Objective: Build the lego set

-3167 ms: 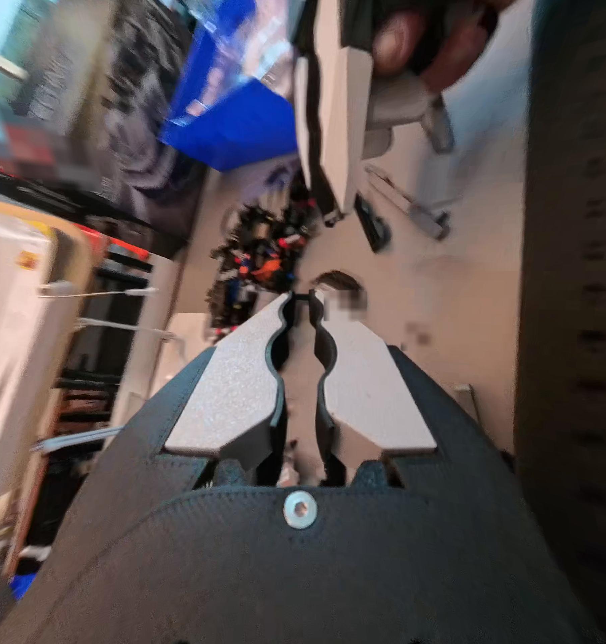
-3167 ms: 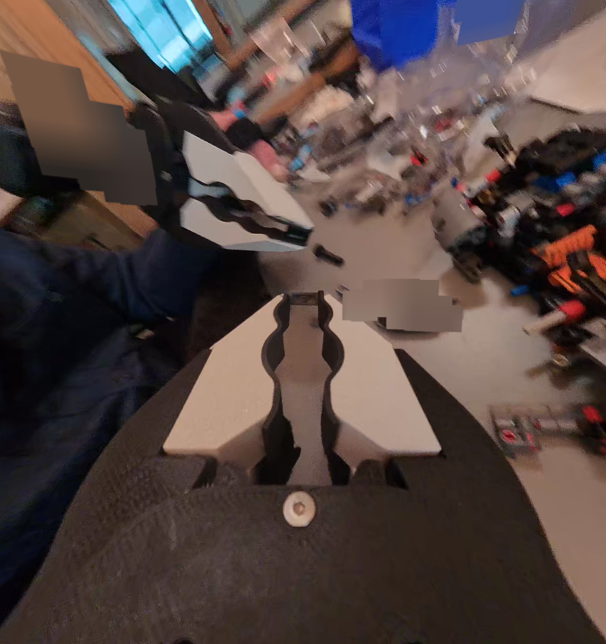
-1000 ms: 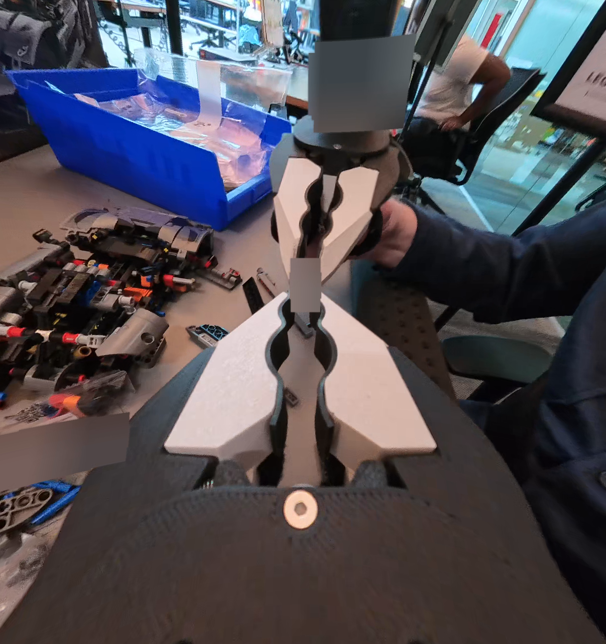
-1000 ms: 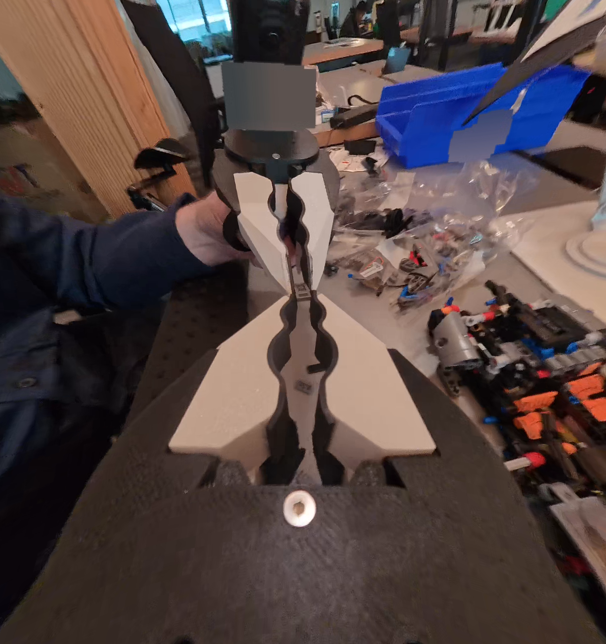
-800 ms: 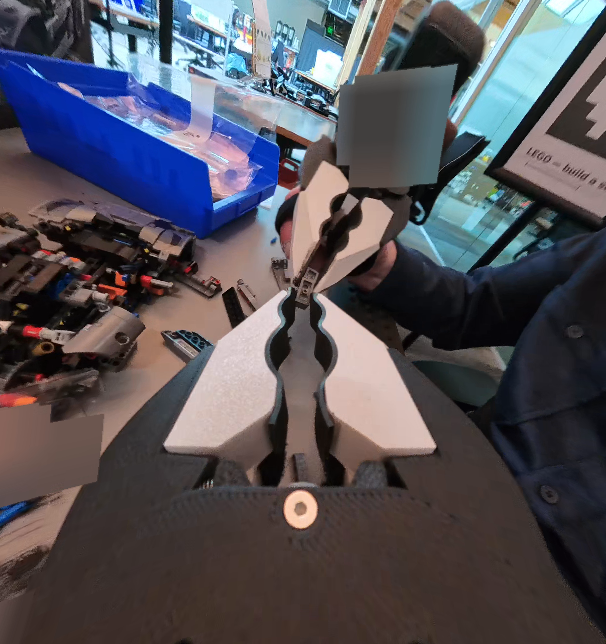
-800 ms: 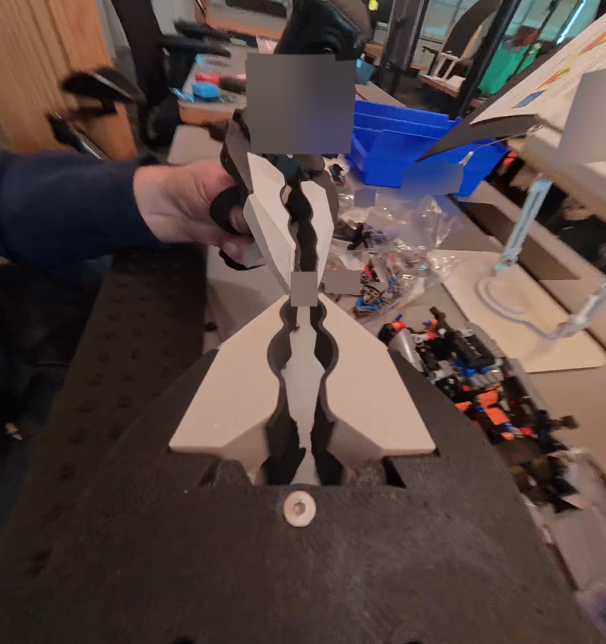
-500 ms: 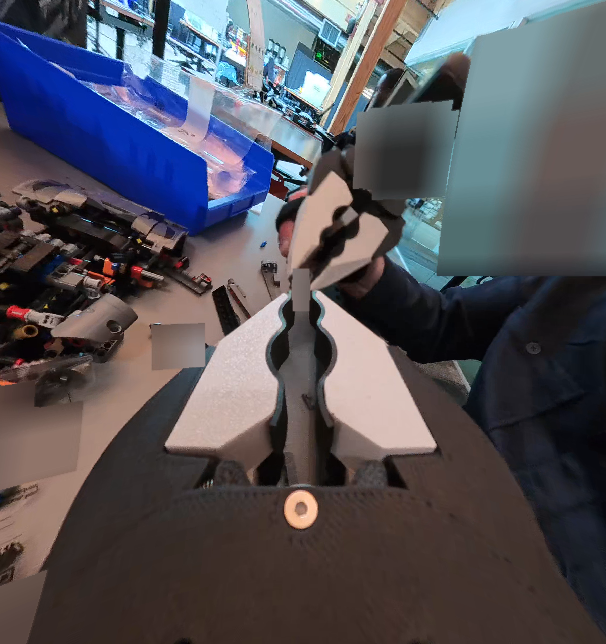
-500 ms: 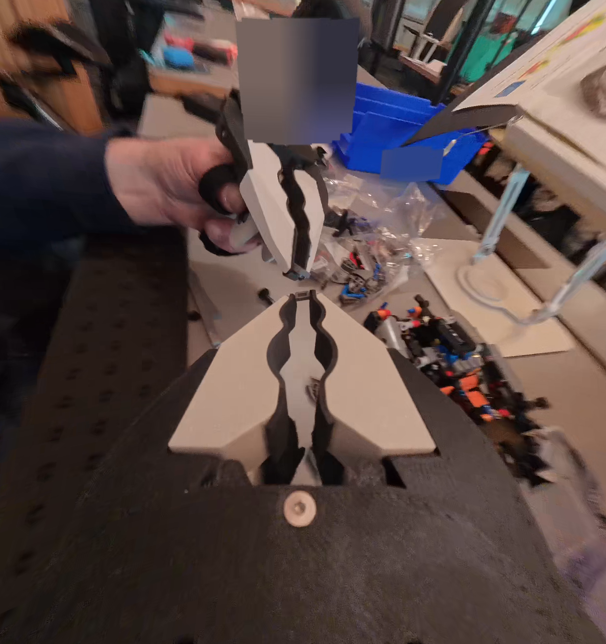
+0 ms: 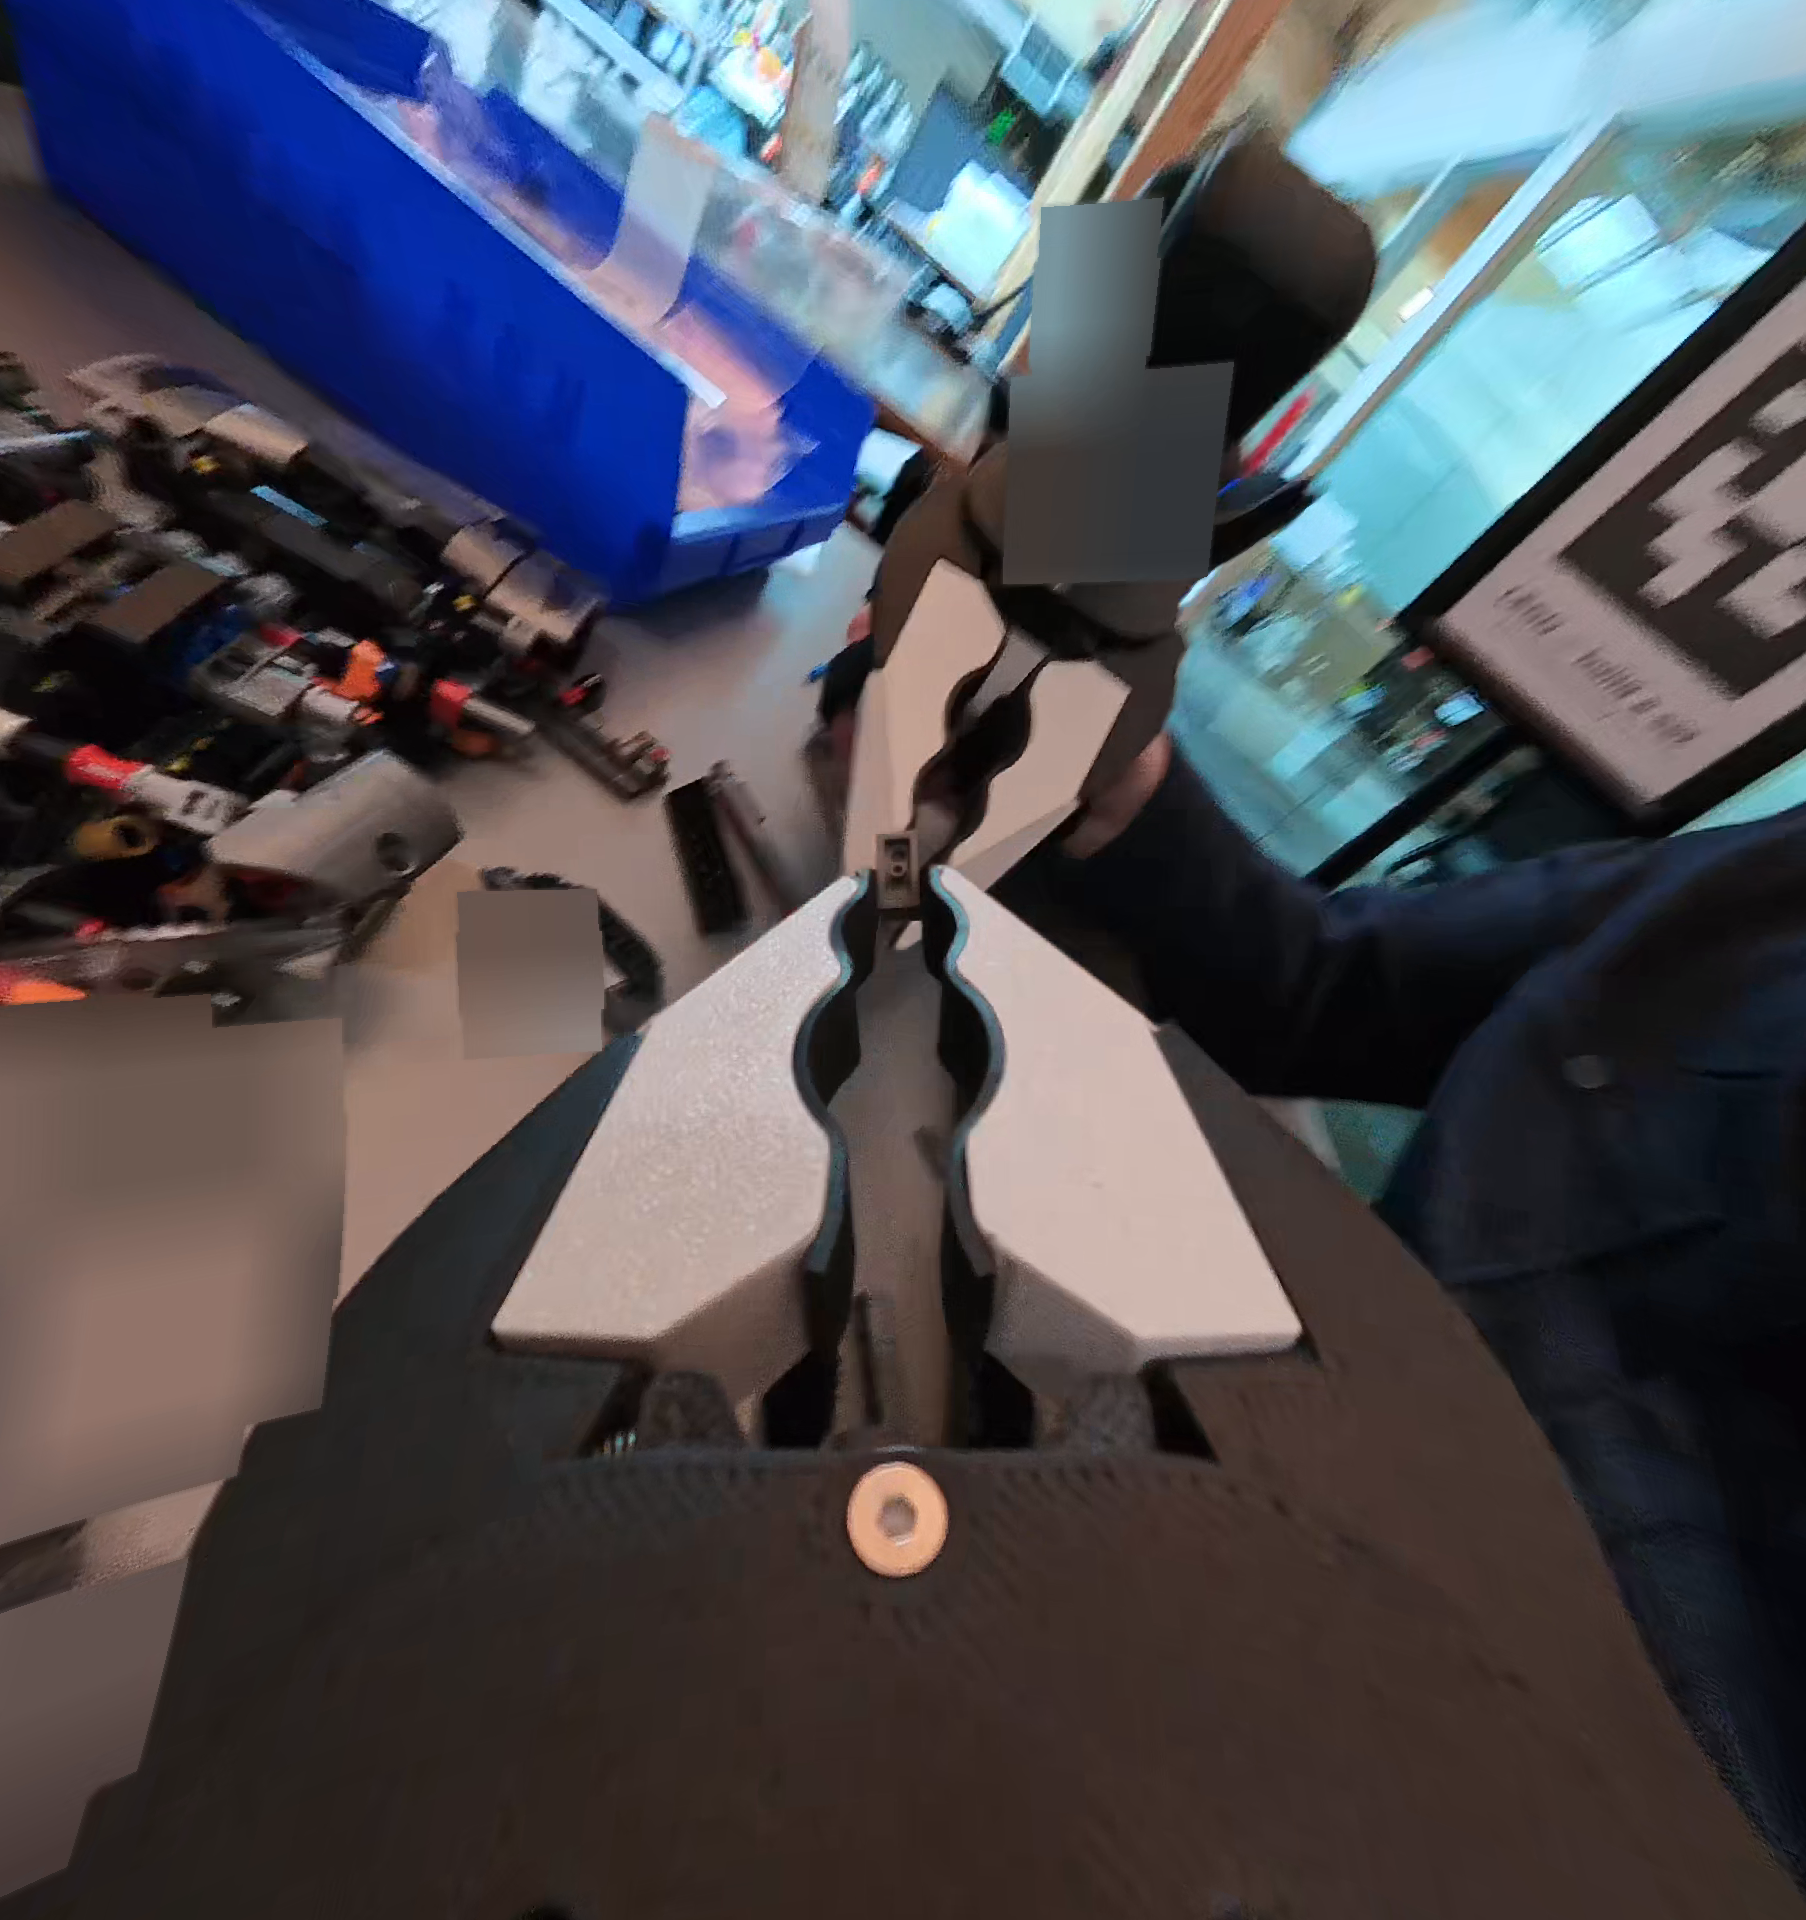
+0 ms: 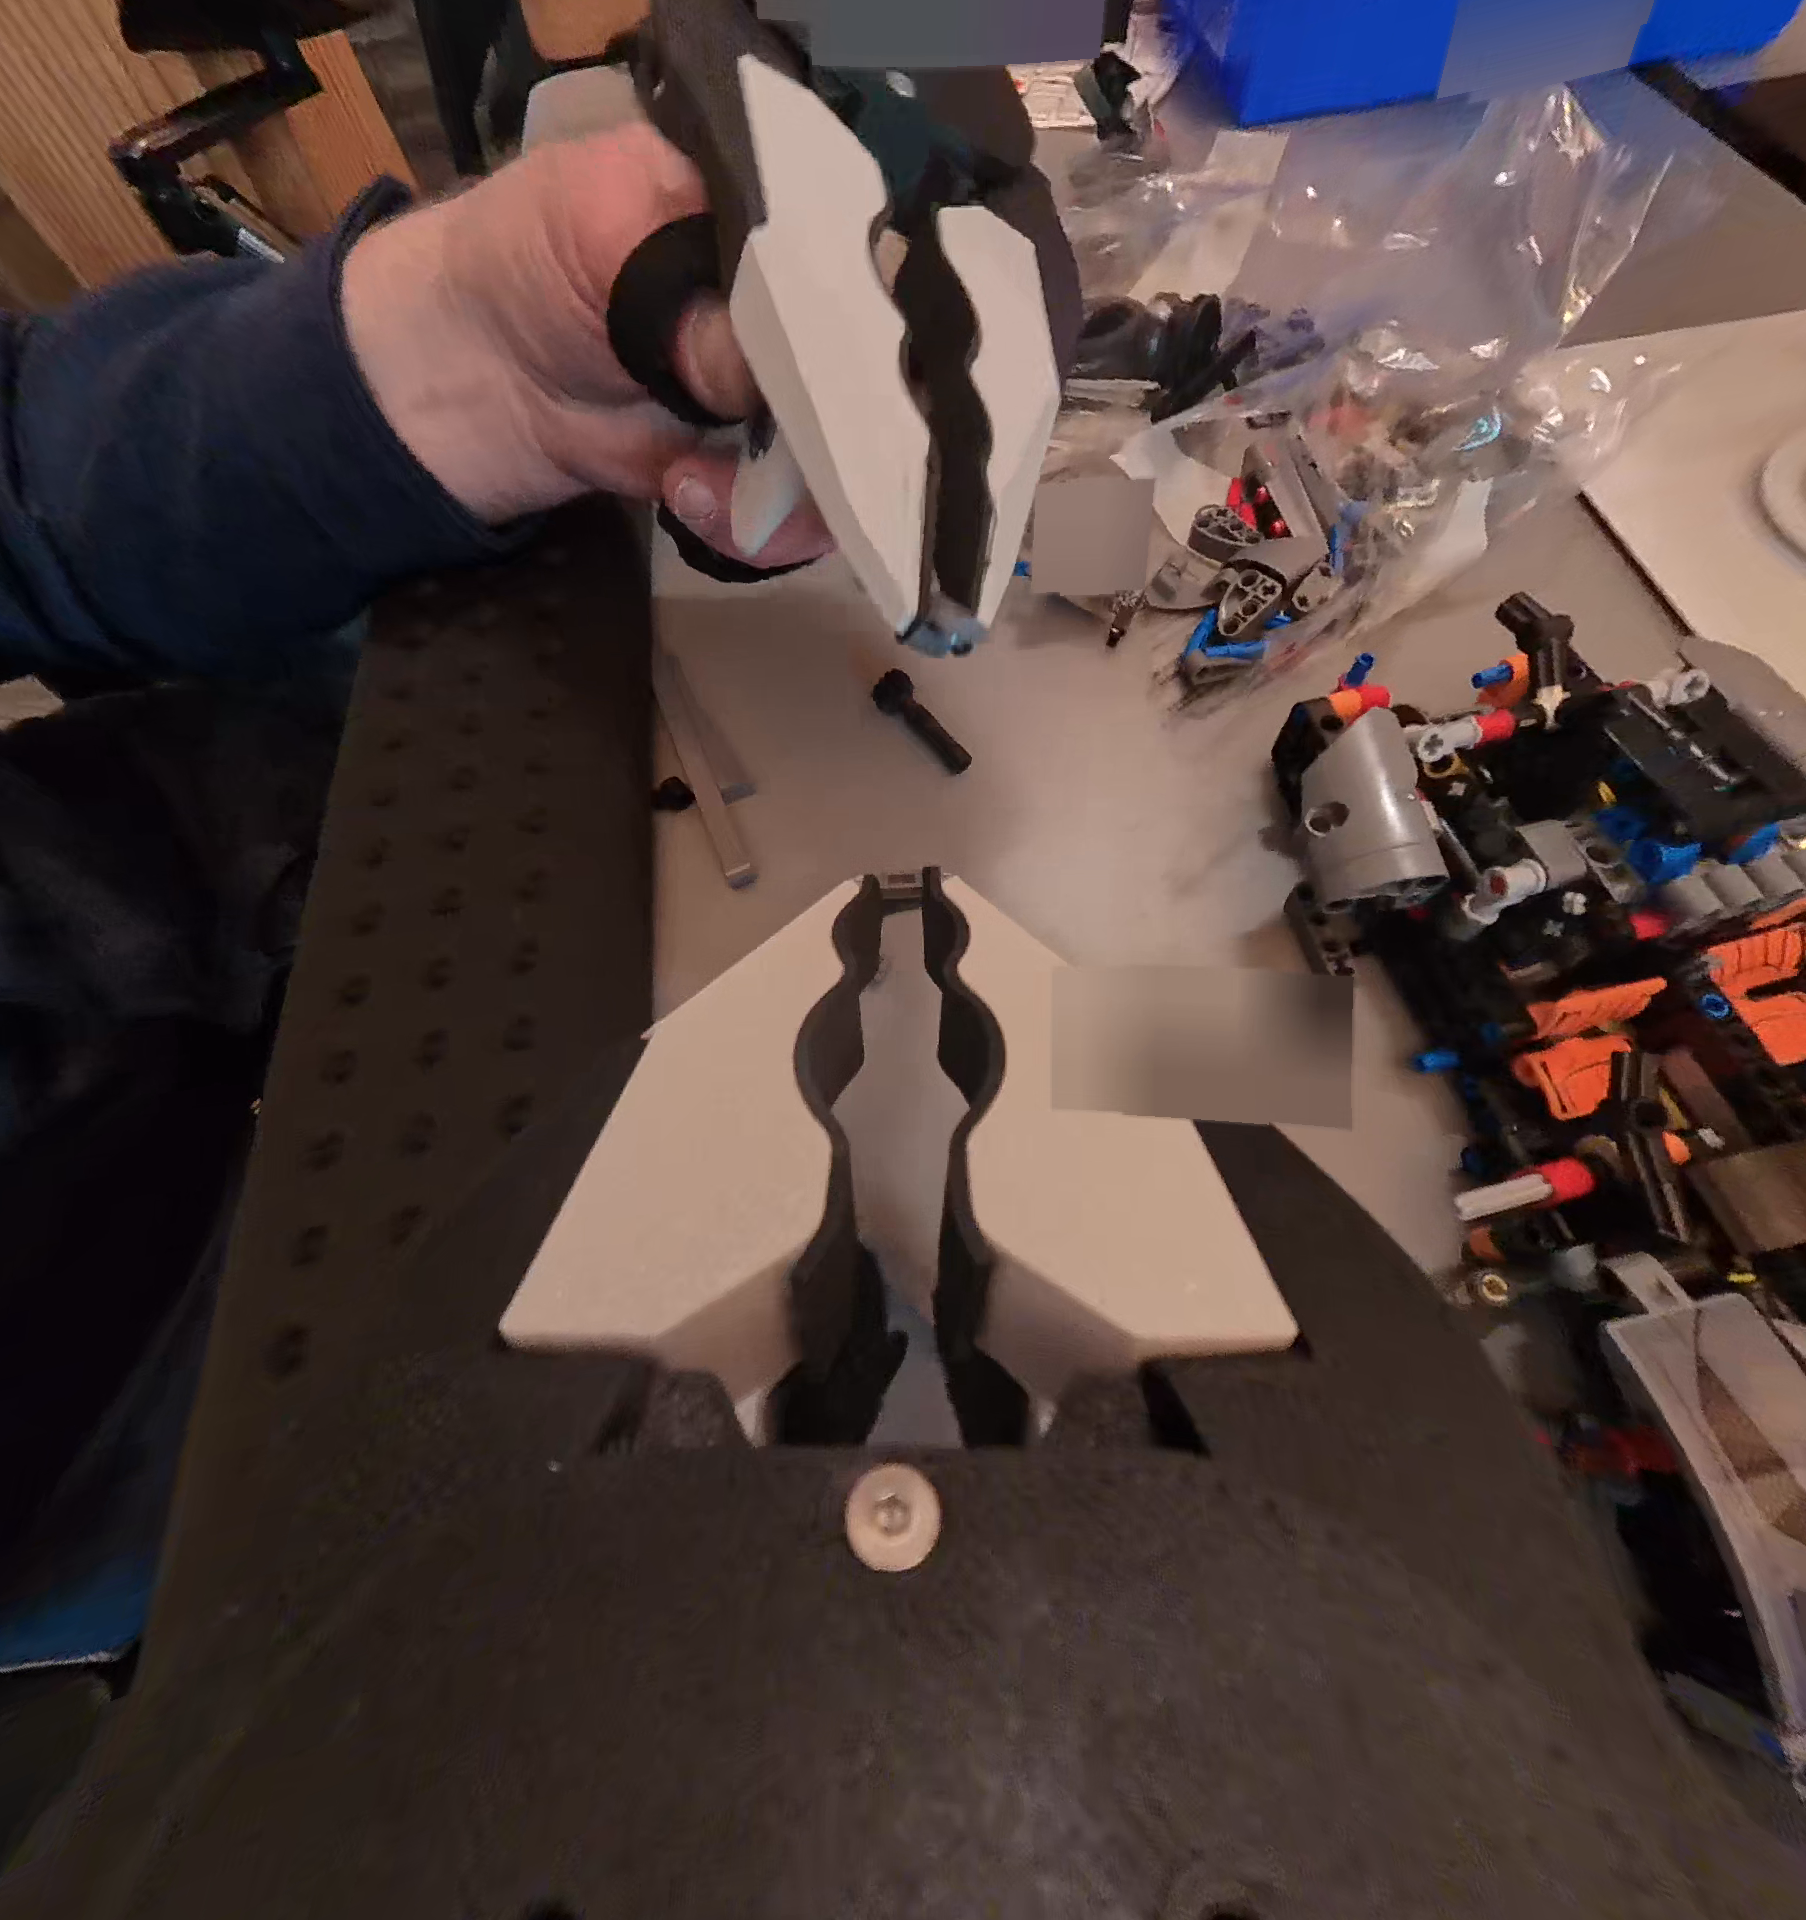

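So both grippers are pinching tiny pieces: left gripper [image 9: 895,891] is gripping a small dark plate [image 9: 895,860], right gripper [image 10: 901,883] a grey plate [image 10: 901,881], probably for mating them above the bench [image 10: 1065,790], with the half-built model [image 10: 1605,883] sitting right of the right jaws.

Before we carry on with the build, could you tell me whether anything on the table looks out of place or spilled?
Nothing looks damaged. The one untidy spot is the clear plastic bag at the far side of the grey table: it lies open, with small grey, blue and black pieces spilling from its mouth. A black pin lies loose, apart from the pile.
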A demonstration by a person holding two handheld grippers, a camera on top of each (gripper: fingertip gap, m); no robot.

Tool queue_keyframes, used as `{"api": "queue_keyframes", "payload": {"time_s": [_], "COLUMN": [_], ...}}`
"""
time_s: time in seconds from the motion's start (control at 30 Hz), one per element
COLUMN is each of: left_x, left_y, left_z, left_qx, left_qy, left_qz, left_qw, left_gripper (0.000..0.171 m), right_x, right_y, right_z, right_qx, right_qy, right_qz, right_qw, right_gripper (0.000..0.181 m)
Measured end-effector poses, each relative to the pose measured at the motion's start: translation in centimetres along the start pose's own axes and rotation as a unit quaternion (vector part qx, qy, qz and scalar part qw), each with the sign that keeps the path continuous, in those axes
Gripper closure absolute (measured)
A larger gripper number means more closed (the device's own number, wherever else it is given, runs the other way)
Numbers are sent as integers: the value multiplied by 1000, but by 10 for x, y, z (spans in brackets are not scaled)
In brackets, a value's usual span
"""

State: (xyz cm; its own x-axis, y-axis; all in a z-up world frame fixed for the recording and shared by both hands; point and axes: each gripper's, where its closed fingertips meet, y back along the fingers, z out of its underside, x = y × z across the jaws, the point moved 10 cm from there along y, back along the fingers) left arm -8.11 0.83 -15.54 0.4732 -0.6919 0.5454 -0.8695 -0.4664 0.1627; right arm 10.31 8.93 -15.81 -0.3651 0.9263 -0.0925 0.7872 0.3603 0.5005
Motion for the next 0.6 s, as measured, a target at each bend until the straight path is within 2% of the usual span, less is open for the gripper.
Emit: {"api": "queue_keyframes", "payload": {"time_s": [0.07, 0.27, 0.37, 0.47, 0.57, 0.6], "left_x": [-1, -4, -4, 0, -1, -1], "left_y": [-2, -16, -21, -20, -3, 5], "left_z": [3, 15, 18, 15, 9, 8], "left_qx": [-49, -141, -182, -184, -178, -174], "left_qy": [-42, -88, -139, -194, -201, -200], "left_qz": [-69, -140, -194, -247, -299, -313], "left_qw": [996, 976, 954, 932, 916, 912], "left_gripper": [166, 148, 143, 146, 146, 145], "right_x": [1, 6, 11, 16, 15, 16], "right_y": [1, 10, 13, 10, -1, -4], "right_z": [0, -3, -1, 5, 13, 14], "right_qx": [9, 68, 88, 61, 8, -7], "right_qy": [-3, -43, -80, -100, -98, -99], "right_qz": [-3, -37, -56, -56, -49, -45], "right_qw": [1000, 996, 991, 992, 994, 994], "right_gripper": [175, 175, 175, 176, 173, 167]}}
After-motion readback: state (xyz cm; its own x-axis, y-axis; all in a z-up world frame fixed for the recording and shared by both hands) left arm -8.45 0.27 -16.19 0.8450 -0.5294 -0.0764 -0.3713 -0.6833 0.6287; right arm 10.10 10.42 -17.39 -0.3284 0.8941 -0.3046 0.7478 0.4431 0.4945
